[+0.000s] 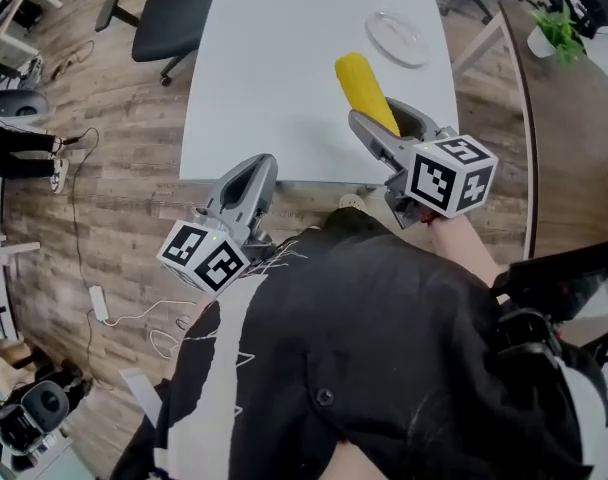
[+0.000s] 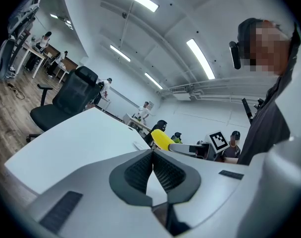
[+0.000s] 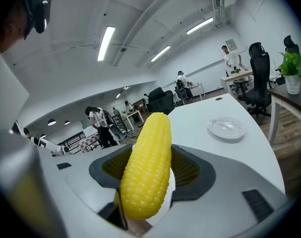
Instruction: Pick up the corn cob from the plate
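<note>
The right gripper (image 1: 379, 115) is clenched on the corn cob (image 1: 364, 81). In the right gripper view the two dark ribbed pads press on the yellow cob (image 3: 148, 162) from both sides. The jaws stand wide because the cob is thick. They hold it at its lower half, and its rounded upper end sticks out past the jaw tips.

In the head view the cob is over the near part of the white table (image 1: 284, 68), and it points away from the person. The glass plate (image 1: 396, 38) lies further back on the table, well apart from the cob. In the right gripper view the plate (image 3: 226, 128) shows to the right of the cob, flat on the table top (image 3: 205, 110).

The left gripper (image 1: 256, 168) is closed on itself. In the left gripper view its pads meet at the tips (image 2: 153, 155) and nothing is between them. In the head view it is at the near edge of the table, above the wooden floor (image 1: 104, 168). Its view looks across the table (image 2: 76, 143) and shows the cob (image 2: 163, 139) in the jaws of the right gripper (image 2: 182, 147), above the table surface.

A black office chair (image 1: 174, 18) stands at the far left side of the table. A potted plant (image 1: 559, 28) stands on a dark table at the right. The person's black garment (image 1: 384, 348) fills the lower part of the head view.
</note>
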A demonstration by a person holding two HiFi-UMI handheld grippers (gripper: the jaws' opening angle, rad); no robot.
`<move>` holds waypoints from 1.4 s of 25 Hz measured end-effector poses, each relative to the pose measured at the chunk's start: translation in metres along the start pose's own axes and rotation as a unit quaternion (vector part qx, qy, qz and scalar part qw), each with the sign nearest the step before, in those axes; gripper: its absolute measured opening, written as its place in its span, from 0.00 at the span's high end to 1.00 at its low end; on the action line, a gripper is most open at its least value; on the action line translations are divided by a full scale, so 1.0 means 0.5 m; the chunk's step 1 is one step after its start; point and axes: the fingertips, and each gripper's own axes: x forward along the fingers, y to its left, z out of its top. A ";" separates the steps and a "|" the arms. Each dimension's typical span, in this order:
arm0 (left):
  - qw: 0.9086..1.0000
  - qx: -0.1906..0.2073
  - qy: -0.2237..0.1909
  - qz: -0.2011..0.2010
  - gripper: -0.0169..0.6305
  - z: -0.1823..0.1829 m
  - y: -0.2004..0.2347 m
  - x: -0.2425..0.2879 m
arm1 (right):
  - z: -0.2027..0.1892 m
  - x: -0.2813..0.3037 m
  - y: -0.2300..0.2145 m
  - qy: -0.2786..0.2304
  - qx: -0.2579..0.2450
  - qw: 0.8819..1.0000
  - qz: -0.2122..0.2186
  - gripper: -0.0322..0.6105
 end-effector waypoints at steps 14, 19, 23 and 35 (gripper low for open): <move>0.998 -0.010 0.043 -0.044 0.95 -0.057 -0.014 0.100 | -0.072 -0.055 -0.125 0.021 0.058 0.996 -0.063 0.56; 0.997 -0.012 0.056 -0.048 0.95 -0.063 -0.006 0.097 | -0.077 -0.060 -0.129 0.026 0.061 0.995 -0.073 0.56; 0.997 -0.011 0.059 -0.047 0.95 -0.066 -0.003 0.097 | -0.081 -0.065 -0.137 0.022 0.073 0.994 -0.076 0.56; 0.997 -0.010 0.061 -0.054 0.95 -0.054 -0.001 0.108 | -0.089 -0.061 -0.136 0.038 0.079 0.993 -0.083 0.56</move>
